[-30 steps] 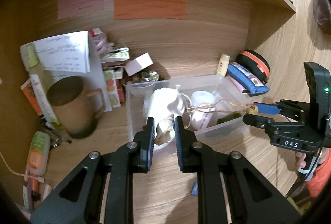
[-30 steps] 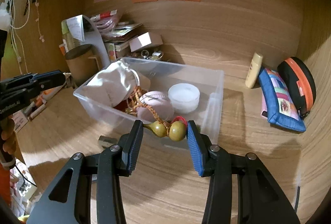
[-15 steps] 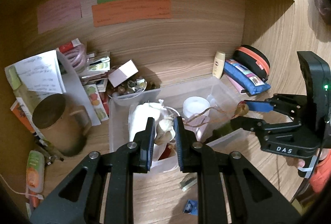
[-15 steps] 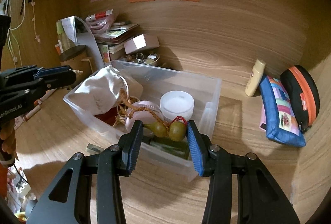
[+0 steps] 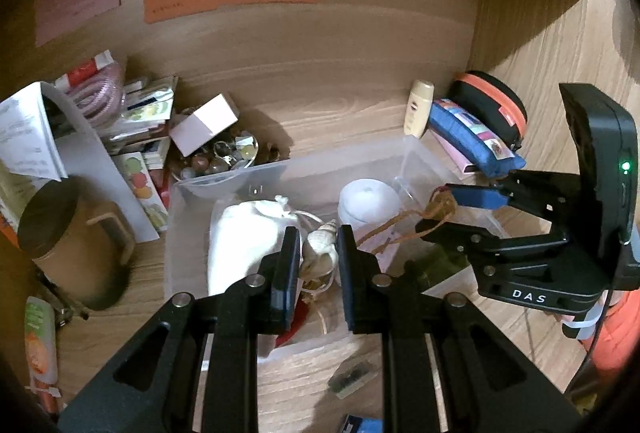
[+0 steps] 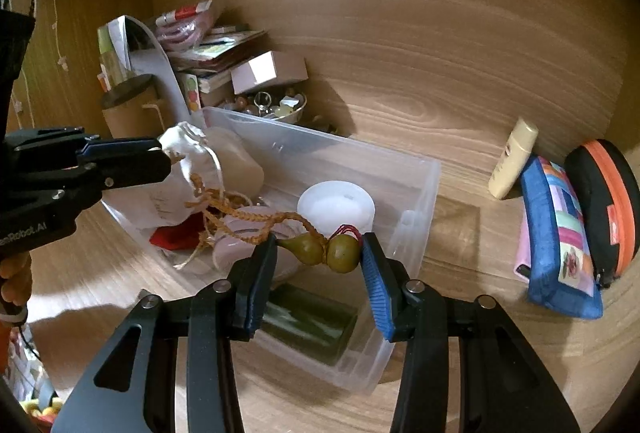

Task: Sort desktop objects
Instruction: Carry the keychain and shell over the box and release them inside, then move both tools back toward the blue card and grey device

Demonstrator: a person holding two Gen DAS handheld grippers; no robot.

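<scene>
My left gripper [image 5: 318, 253] is shut on a pale seashell [image 5: 319, 251] and holds it over the clear plastic bin [image 5: 224, 181]. My right gripper [image 6: 320, 253] is shut on a small olive gourd charm [image 6: 324, 249] with a braided orange cord [image 6: 248, 229] trailing into the bin [image 6: 420, 209]. The right gripper also shows in the left wrist view [image 5: 460, 209], at the bin's right side. The bin holds a white cloth pouch [image 5: 244, 237], a white round jar [image 6: 336, 203], a pink round case [image 6: 236, 237] and a dark green object [image 6: 312, 321].
A brown mug [image 5: 68, 245], papers and a bowl of beads [image 5: 220, 153] crowd the back left. A cream tube [image 6: 514, 157], a blue pouch [image 6: 560, 233] and a black-orange case [image 6: 604, 201] lie at the right. A small dark piece [image 5: 352, 373] lies before the bin.
Both grippers have moved forward over the bin, carrying the shell and the gourd charm. The bin now sits closer and lower in both views.
</scene>
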